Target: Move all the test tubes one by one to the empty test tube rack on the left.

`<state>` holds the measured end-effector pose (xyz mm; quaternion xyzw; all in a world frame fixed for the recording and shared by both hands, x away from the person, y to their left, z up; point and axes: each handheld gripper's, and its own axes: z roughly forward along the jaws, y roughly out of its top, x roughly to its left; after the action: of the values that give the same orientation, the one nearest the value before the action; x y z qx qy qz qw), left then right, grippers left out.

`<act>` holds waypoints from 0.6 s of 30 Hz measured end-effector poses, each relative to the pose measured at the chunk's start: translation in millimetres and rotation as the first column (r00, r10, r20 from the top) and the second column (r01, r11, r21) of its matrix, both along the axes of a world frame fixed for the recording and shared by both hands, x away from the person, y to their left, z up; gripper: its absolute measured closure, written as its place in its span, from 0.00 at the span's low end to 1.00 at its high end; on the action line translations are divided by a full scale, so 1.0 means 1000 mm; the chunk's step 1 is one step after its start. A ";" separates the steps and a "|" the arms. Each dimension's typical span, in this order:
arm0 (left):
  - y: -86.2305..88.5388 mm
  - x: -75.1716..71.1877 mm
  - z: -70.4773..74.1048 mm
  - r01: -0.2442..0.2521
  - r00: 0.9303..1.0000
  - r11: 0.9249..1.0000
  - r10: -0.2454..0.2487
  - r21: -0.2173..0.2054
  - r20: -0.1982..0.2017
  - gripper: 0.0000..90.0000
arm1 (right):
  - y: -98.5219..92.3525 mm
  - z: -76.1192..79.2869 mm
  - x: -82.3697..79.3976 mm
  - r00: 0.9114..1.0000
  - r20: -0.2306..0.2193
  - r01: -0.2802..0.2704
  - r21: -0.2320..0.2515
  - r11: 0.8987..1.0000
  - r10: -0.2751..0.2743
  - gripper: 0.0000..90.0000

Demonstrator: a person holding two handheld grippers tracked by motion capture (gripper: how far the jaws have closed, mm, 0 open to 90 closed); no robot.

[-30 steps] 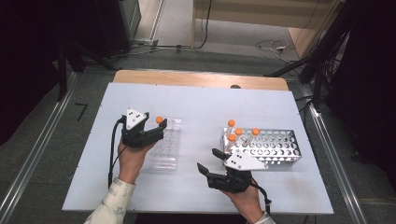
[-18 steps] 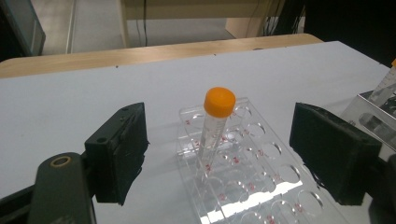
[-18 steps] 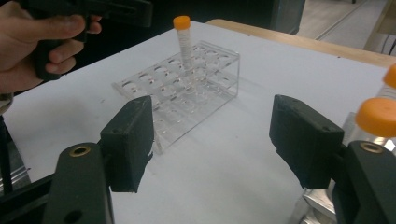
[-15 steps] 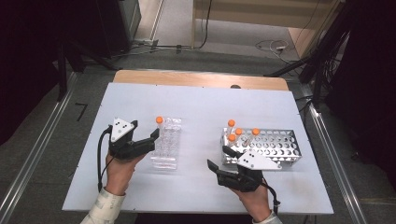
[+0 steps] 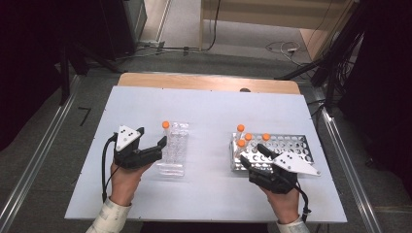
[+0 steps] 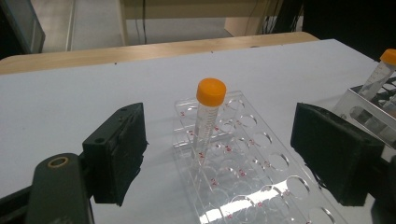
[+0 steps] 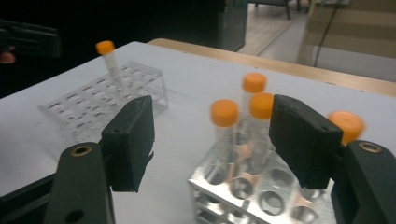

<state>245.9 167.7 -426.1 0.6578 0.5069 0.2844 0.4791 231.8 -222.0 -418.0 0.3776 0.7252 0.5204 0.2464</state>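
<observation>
Left gripper (image 5: 154,148): jaws spread wide, holding nothing. It rests just left of the clear plastic tube rack (image 5: 174,148), jaws pointing toward it; contact with the rack cannot be determined.

Right gripper (image 5: 251,156): jaws spread wide, holding nothing. It sits at the near-left corner of the metal tube rack (image 5: 286,146); in the right gripper view the capped tubes stand between and beyond its jaws.

Clear plastic tube rack: left-centre of the white table (image 5: 209,111). Contents: one orange-capped tube (image 6: 208,114), upright, in a hole at the rack's far-left corner.

Metal tube rack: toward the table's right edge. Contents: four orange-capped tubes (image 5: 248,141), all grouped at its left end.
</observation>
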 end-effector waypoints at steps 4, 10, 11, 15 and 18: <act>-0.001 0.000 0.000 -0.001 1.000 1.000 0.001 0.001 0.000 0.21 | -0.010 -0.003 0.007 0.998 0.000 0.056 0.005 0.998 -0.056 0.33; -0.001 0.000 0.000 -0.001 1.000 1.000 0.001 0.001 -0.002 0.21 | -0.018 -0.013 0.018 0.993 -0.006 0.118 -0.008 0.993 -0.118 0.33; -0.001 0.000 -0.001 -0.001 1.000 1.000 0.001 0.001 -0.003 0.21 | -0.019 -0.015 0.020 0.991 -0.008 0.130 -0.010 0.991 -0.130 0.33; -0.001 0.001 -0.001 0.001 1.000 1.000 -0.001 0.003 -0.006 0.21 | -0.025 -0.023 0.029 0.986 -0.026 0.163 -0.018 0.986 -0.163 0.33; -0.001 0.001 -0.002 0.002 1.000 1.000 -0.002 0.004 -0.007 0.21 | -0.028 -0.027 0.035 0.983 -0.037 0.177 -0.021 0.984 -0.178 0.33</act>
<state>246.9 166.4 -428.0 0.6603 0.5075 0.2826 0.4761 266.7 -249.7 -444.9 0.4485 0.6978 0.4826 0.2810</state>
